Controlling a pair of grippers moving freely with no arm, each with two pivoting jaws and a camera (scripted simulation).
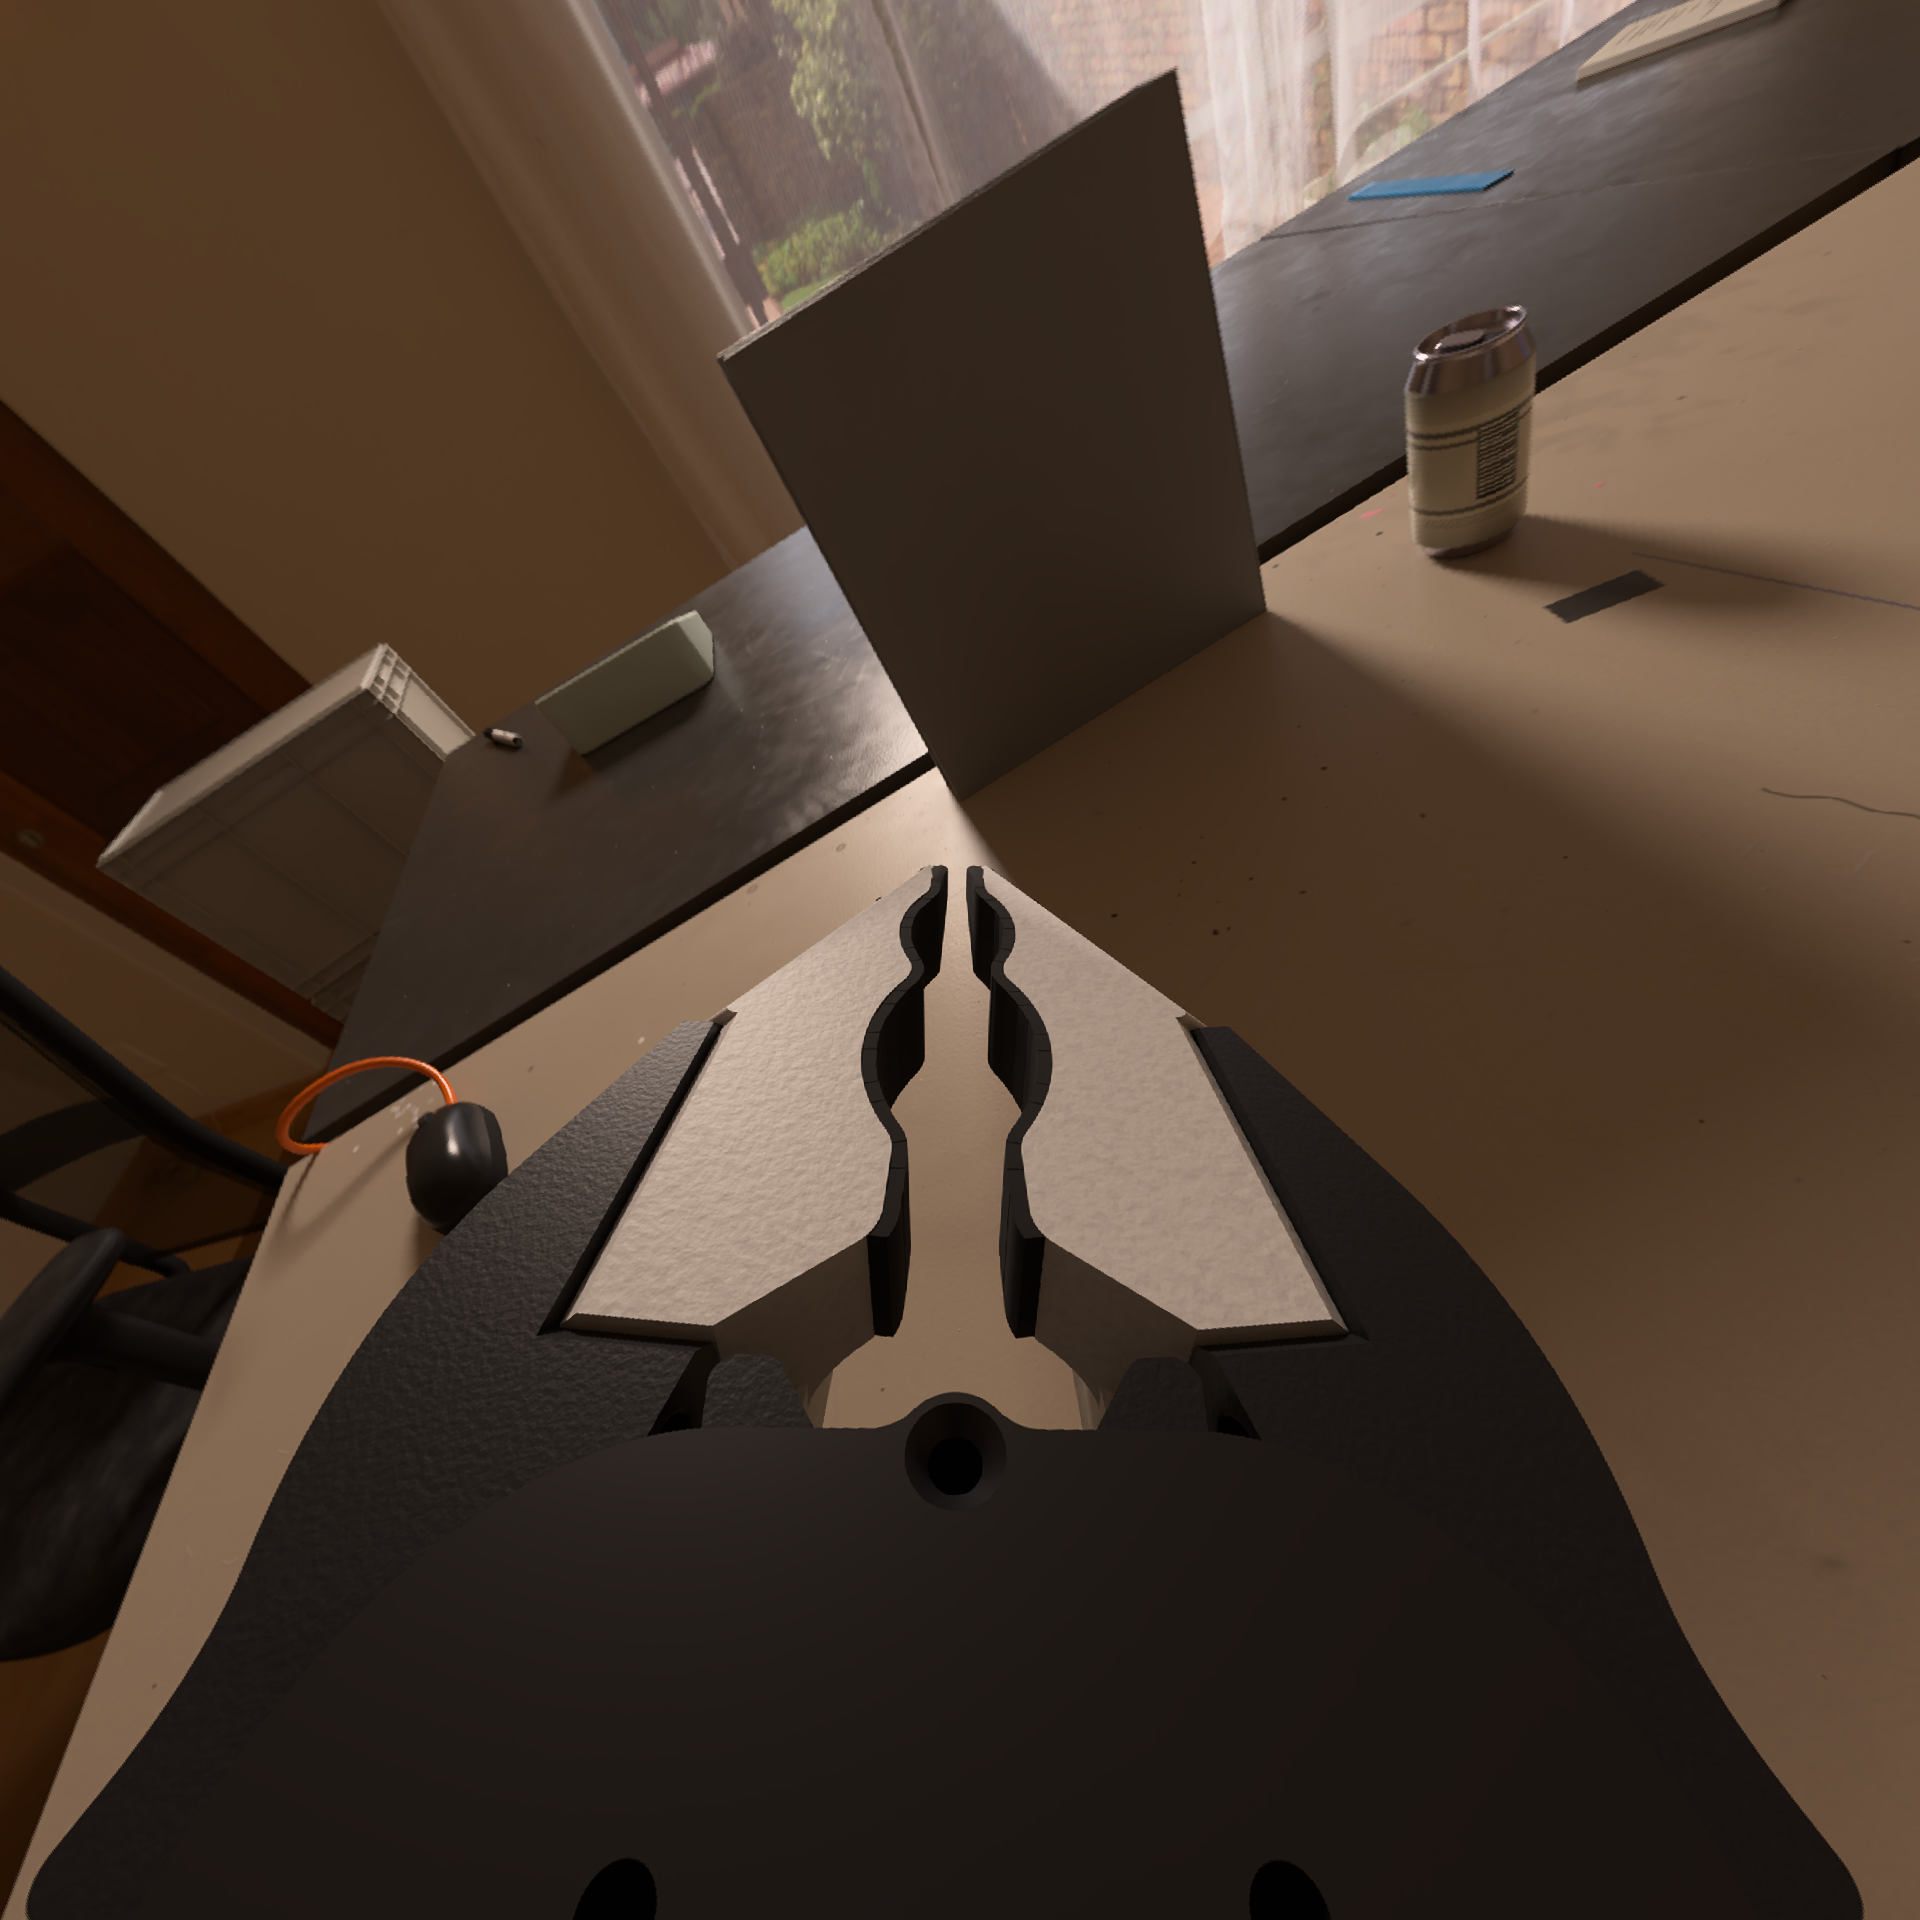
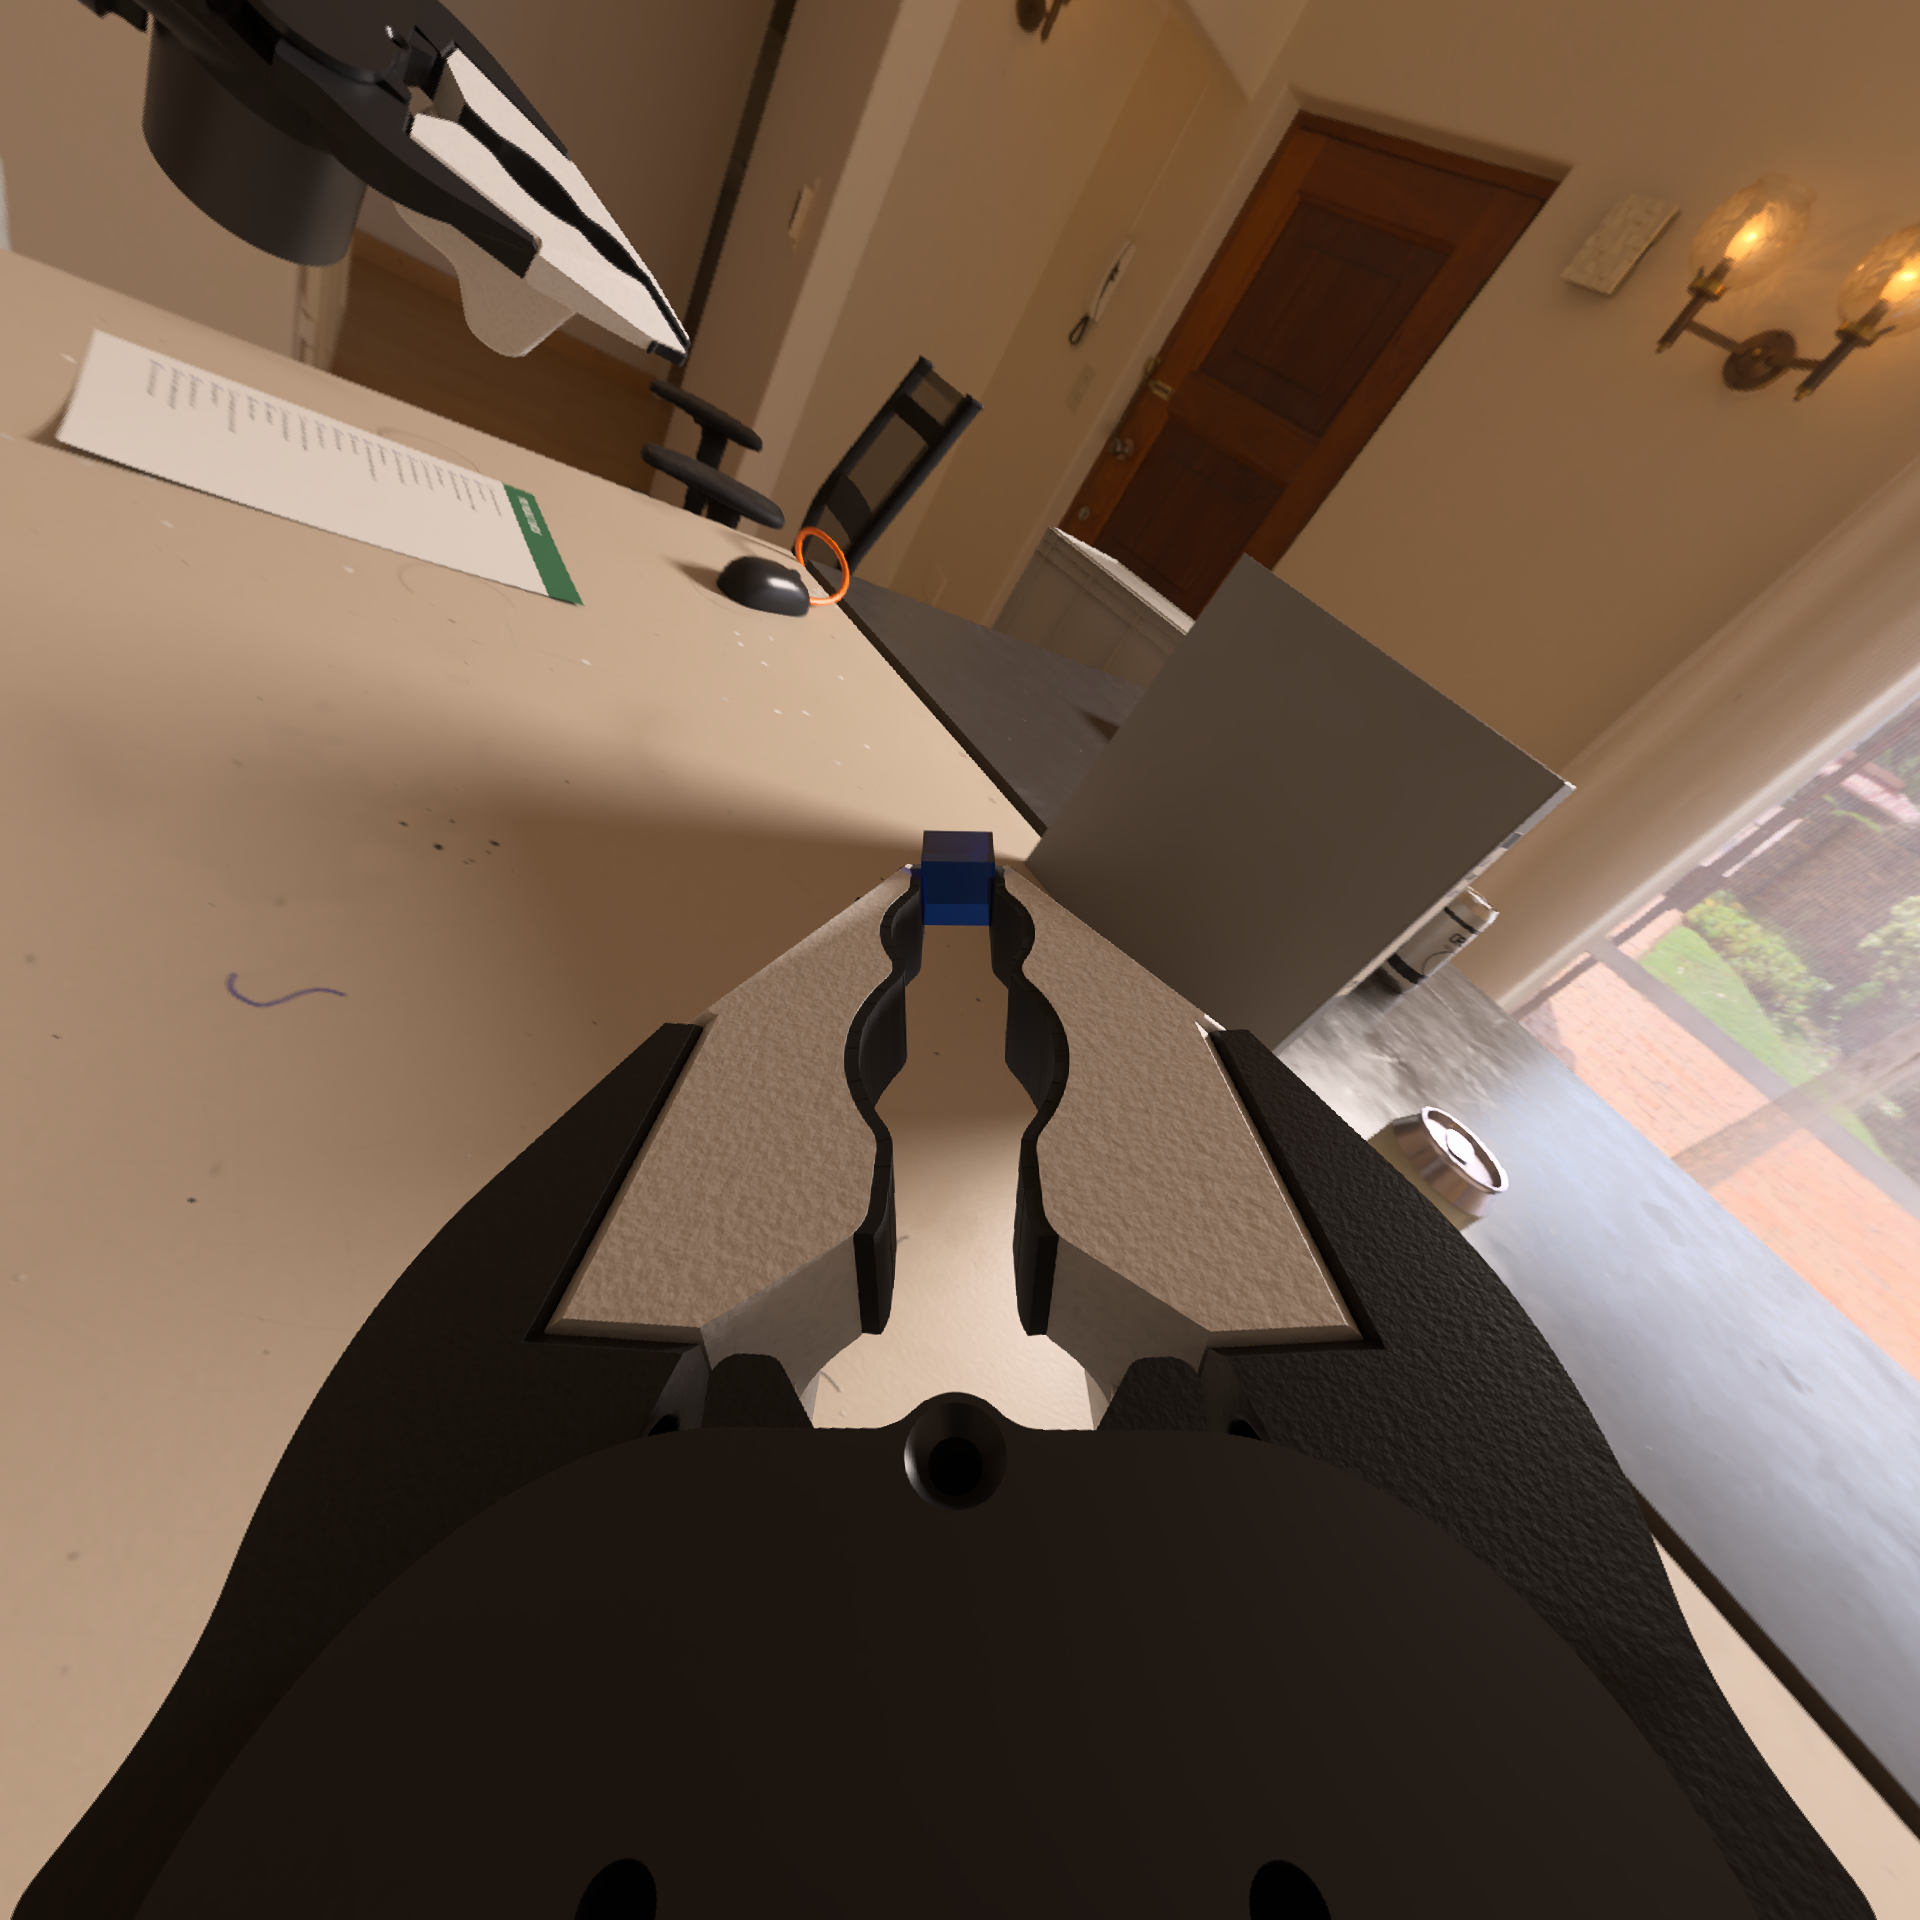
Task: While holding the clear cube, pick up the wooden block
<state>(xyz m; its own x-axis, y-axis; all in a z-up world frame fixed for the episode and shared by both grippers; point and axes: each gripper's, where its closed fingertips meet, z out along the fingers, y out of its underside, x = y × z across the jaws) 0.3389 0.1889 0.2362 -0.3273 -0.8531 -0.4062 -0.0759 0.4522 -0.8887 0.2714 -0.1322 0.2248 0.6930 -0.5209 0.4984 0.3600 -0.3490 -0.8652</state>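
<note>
- Right gripper (image 2: pixel 957 883): fingers pinching a small blue see-through cube (image 2: pixel 957 878) at the very tips, above the tan worktop (image 2: pixel 312 831).
- Cube sits between the tips and pokes out a bit past them; just beside the near corner of the grey board (image 2: pixel 1278 790).
- Left gripper (image 1: pixel 957 878): fingers pressed almost together with only a thin slit at the tips, nothing between them.
- Left gripper (image 2: pixel 582 260) also shows in the right wrist view, up high, well apart from the board, off the worktop.
- Wooden block: not visible in either view, cannot tell where it is.
- Grey board (image 1: pixel 997 447) stands upright at the seam where the worktop (image 1: pixel 1455 935) meets a dark mat (image 1: pixel 727 748).
- Can (image 1: pixel 1470 431) upright on the worktop, off to the right of the board in the left wrist view; near a strip of dark tape (image 1: pixel 1600 595).
- Can (image 2: pixel 1449 1164) shows again in the right wrist view, on the near side of the board.
- Black mouse (image 1: pixel 457 1148) with an orange ring (image 1: pixel 364 1101) just beside it, at the worktop edge, well apart from the board.
- Mouse (image 2: pixel 764 585) and ring (image 2: pixel 824 564) also in the right wrist view, beyond the board's far end.
- Printed sheet (image 2: pixel 312 468) with a green edge lies flat, farther from the board than the mouse.
- Pale green box (image 1: pixel 634 681) on the mat, left of the board.
- Blue flat piece (image 1: pixel 1429 187) on the mat, far behind the board.
</note>
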